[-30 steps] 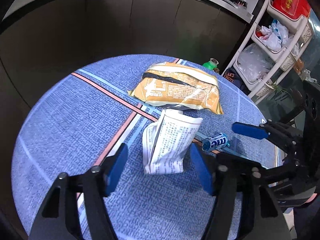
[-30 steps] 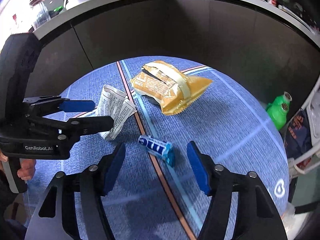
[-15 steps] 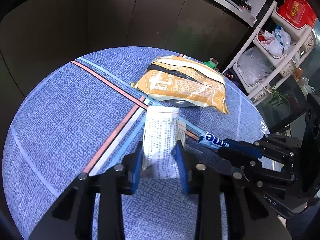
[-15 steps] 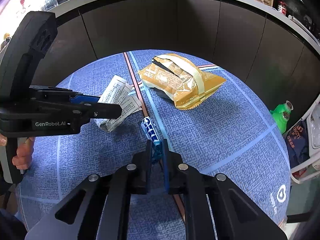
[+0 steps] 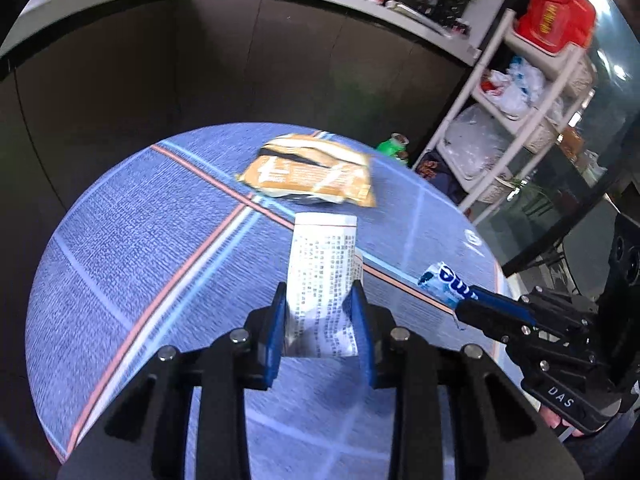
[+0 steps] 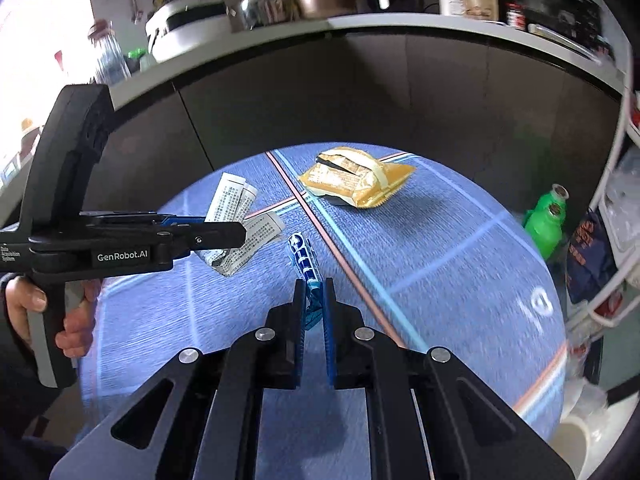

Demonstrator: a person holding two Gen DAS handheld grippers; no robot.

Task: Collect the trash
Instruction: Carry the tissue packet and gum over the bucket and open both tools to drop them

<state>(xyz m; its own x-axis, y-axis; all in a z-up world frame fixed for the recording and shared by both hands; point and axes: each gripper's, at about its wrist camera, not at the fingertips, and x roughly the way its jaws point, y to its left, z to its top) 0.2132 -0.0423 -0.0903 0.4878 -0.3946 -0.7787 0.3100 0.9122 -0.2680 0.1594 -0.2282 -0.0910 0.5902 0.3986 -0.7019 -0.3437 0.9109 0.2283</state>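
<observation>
The left gripper [image 5: 319, 322] is squeezing the folded printed paper [image 5: 322, 280] and the right gripper [image 6: 311, 307] is pinching the blue candy wrapper [image 6: 305, 262], both lifted over the round blue table [image 5: 120, 264], so I think a bin comes next, with the yellow snack bag [image 5: 310, 176] left at the far side.

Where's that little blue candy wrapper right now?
The blue candy wrapper is pinched in the right tool, above the blue tablecloth, right of the folded printed paper.
</observation>
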